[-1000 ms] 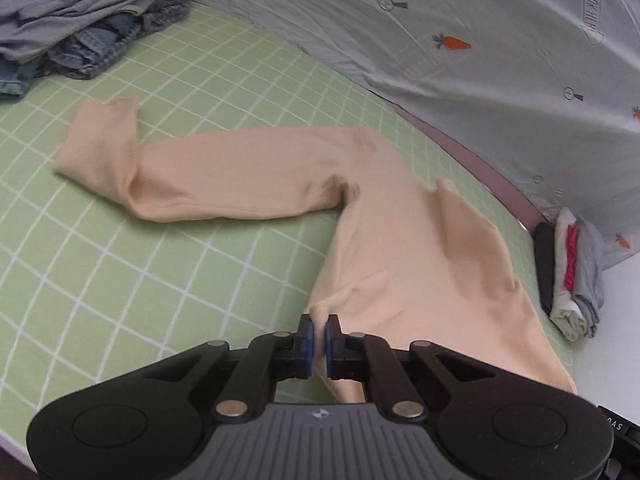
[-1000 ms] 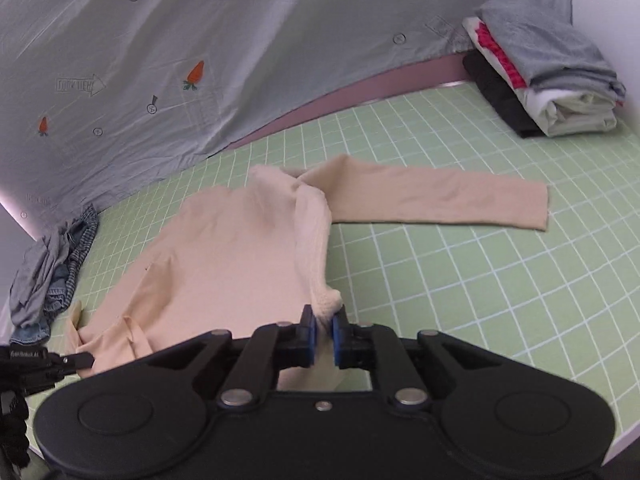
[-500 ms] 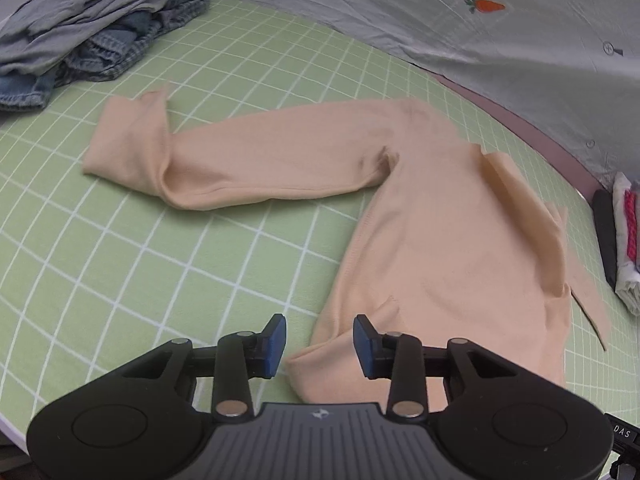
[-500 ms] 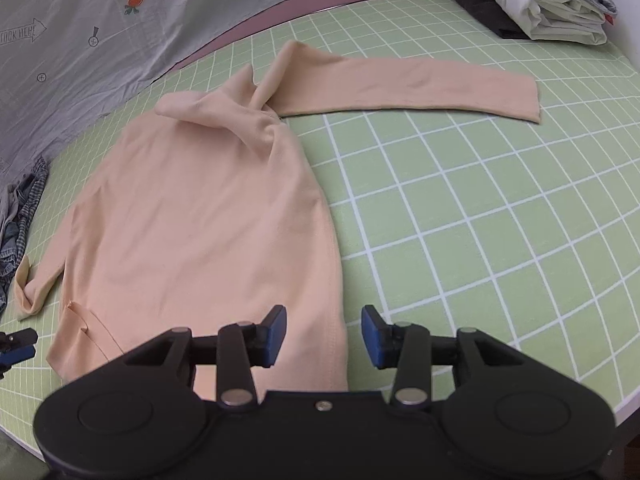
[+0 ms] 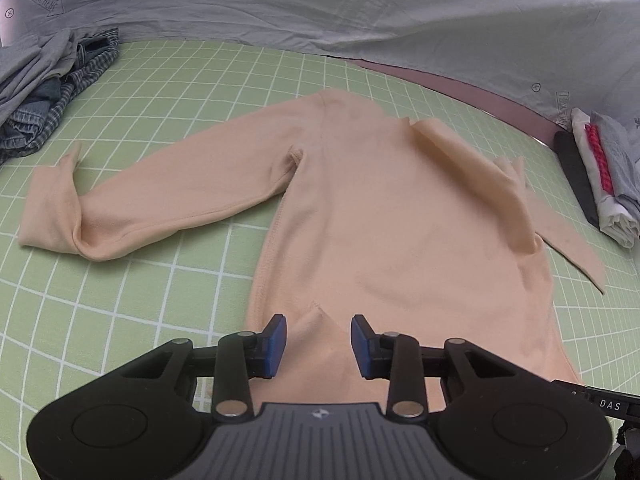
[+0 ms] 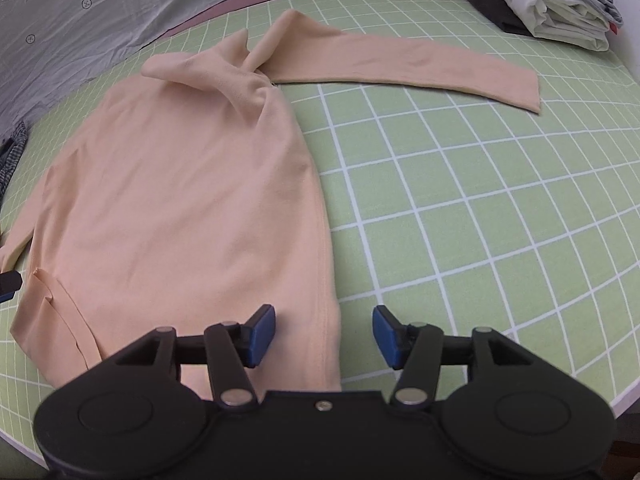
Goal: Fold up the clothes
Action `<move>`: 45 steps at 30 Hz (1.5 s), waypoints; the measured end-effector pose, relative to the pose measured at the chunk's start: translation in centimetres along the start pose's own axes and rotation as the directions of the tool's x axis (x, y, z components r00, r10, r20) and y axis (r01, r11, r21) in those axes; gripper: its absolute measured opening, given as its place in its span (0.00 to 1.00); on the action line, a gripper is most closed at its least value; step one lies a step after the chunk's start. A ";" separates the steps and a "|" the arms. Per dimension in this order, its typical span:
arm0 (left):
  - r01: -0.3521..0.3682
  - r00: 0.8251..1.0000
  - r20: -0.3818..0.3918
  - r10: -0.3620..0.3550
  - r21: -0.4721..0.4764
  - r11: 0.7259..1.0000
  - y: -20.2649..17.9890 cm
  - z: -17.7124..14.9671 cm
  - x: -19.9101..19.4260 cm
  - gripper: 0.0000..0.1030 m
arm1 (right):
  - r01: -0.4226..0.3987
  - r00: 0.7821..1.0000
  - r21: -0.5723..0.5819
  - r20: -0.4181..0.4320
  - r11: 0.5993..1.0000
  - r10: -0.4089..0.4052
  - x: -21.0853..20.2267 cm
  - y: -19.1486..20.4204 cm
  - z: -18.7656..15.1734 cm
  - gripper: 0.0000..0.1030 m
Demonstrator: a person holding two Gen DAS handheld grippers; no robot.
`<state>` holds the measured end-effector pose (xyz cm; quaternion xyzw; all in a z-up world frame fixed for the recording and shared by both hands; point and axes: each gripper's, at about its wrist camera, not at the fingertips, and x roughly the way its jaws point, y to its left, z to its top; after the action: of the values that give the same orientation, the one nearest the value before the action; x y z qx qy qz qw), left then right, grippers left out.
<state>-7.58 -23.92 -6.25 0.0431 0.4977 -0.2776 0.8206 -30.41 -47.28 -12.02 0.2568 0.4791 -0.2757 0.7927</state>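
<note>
A peach long-sleeved shirt [image 5: 400, 220] [image 6: 180, 200] lies flat on the green grid mat [image 5: 100, 300], its hem towards me. One sleeve [image 5: 160, 196] stretches left with its cuff turned back. The other sleeve [image 6: 400, 64] reaches right. The collar area is bunched into a fold [image 6: 224, 76]. My left gripper [image 5: 319, 344] is open over the hem's left corner; cloth lies under the gap, untouched by the pads. My right gripper [image 6: 324, 336] is over the hem's right corner, its jaws opening, with the side seam below the gap and nothing gripped.
A loose heap of jeans and grey clothes [image 5: 44, 92] sits at the mat's far left. A folded stack [image 5: 600, 176] [image 6: 560, 12] stands at the far right. A grey carrot-print sheet [image 5: 320, 4] hangs behind. The mat's near edge [image 6: 600, 400] curves by the right gripper.
Both grippers were shut on the shirt's hem and have let go and opened. Both sank towards the mat, and the shirt went from hanging stretched to lying flat.
</note>
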 end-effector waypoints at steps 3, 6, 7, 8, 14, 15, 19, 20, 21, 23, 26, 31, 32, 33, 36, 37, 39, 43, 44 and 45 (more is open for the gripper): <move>-0.008 1.000 -0.017 0.008 0.007 1.000 -0.3 0.1 1.2 0.36 | 0.005 1.000 -0.014 0.004 1.000 -0.005 0.1 0.1 0.1 0.54; -0.026 0.999 -0.029 0.026 0.006 1.000 -0.3 0.0 2.2 0.36 | 0.008 1.000 -0.029 0.006 1.000 -0.008 0.2 0.4 0.1 0.59; -0.033 0.999 -0.033 0.033 0.005 0.999 -0.3 0.0 2.4 0.34 | 0.008 1.000 -0.036 0.006 0.999 -0.008 0.2 0.6 0.1 0.61; -0.039 0.999 -0.034 0.039 0.003 0.999 -0.3 -0.1 2.6 0.25 | 0.010 1.000 -0.045 0.006 0.999 -0.009 0.3 0.7 0.1 0.62; -0.054 0.999 -0.003 0.053 -0.044 0.998 1.0 -1.3 1.3 0.02 | 0.016 1.000 -0.082 0.001 0.997 -0.016 0.5 1.2 0.0 0.69; -0.053 0.999 0.004 0.054 -0.060 0.997 1.4 -1.7 0.7 0.02 | 0.016 1.000 -0.083 0.001 0.996 -0.016 0.5 1.3 0.0 0.70; -0.053 0.998 0.023 0.057 -0.128 0.990 3.6 -3.6 -2.2 0.01 | 0.019 1.000 -0.095 0.003 0.995 -0.019 0.7 1.5 -0.1 0.74; -0.052 0.998 0.022 0.056 -0.142 0.988 4.2 -4.1 -2.8 0.01 | 0.019 1.000 -0.099 0.004 0.995 -0.019 0.7 1.6 -0.2 0.74; -0.055 0.998 0.019 0.059 -0.152 0.987 4.8 -4.7 -3.5 0.01 | 0.020 1.000 -0.102 0.005 0.995 -0.020 0.8 1.7 -0.2 0.75; -0.085 0.996 0.007 0.087 -0.154 0.984 5.8 -6.0 -4.6 0.01 | 0.022 1.000 -0.107 0.007 0.994 -0.021 0.8 1.8 -0.3 0.77; -0.129 0.991 -0.044 0.123 -0.182 0.975 7.4 -7.8 -5.1 0.01 | 0.021 1.000 -0.107 0.010 0.994 -0.020 0.8 1.8 -0.3 0.77; -0.163 0.984 -0.114 0.136 -0.271 0.949 9.2 -9.3 -5.0 0.02 | 0.017 1.000 -0.104 0.011 0.994 -0.016 0.8 1.8 -0.4 0.77; -0.175 0.983 -0.104 0.153 -0.260 0.950 9.1 -9.0 -5.3 0.02 | 0.016 1.000 -0.101 0.010 0.995 -0.015 0.8 1.8 -0.4 0.77; -0.186 0.982 -0.090 0.168 -0.253 0.950 9.0 -8.6 -5.7 0.02 | 0.012 1.000 -0.092 0.009 0.996 -0.011 0.8 1.7 -0.3 0.77; -0.188 0.982 -0.024 0.189 -0.290 0.938 9.2 -6.7 -6.9 0.21 | -0.007 1.000 -0.057 0.018 0.998 0.008 0.5 1.1 0.1 0.75; -0.181 0.982 0.000 0.191 -0.316 0.931 9.4 -6.0 -7.2 0.28 | -0.014 1.000 -0.046 0.026 0.999 0.015 0.3 0.9 0.3 0.75; -0.173 0.980 0.036 0.197 -0.343 0.923 9.5 -4.5 -7.4 0.33 | -0.019 0.999 -0.028 0.047 0.999 0.021 -0.1 0.5 0.7 0.75; -0.215 0.973 0.021 0.230 -0.283 0.935 7.6 -1.9 -5.3 0.62 | -0.013 0.996 -0.002 0.091 1.000 0.013 -0.4 -0.5 2.3 0.75; -0.226 0.972 0.000 0.234 -0.261 0.939 6.9 -1.5 -4.5 0.68 | -0.010 0.995 0.005 0.095 1.000 0.009 -0.3 -0.8 2.7 0.75; -0.232 0.972 -0.016 0.235 -0.235 0.944 6.1 -1.2 -3.6 0.71 | -0.007 0.995 0.011 0.099 1.000 0.005 -0.1 -1.1 3.2 0.75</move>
<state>-6.75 -16.87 -5.06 0.0026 0.5134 -0.1180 0.8500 -29.25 -50.16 -10.77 0.2489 0.4370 -0.2885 0.8148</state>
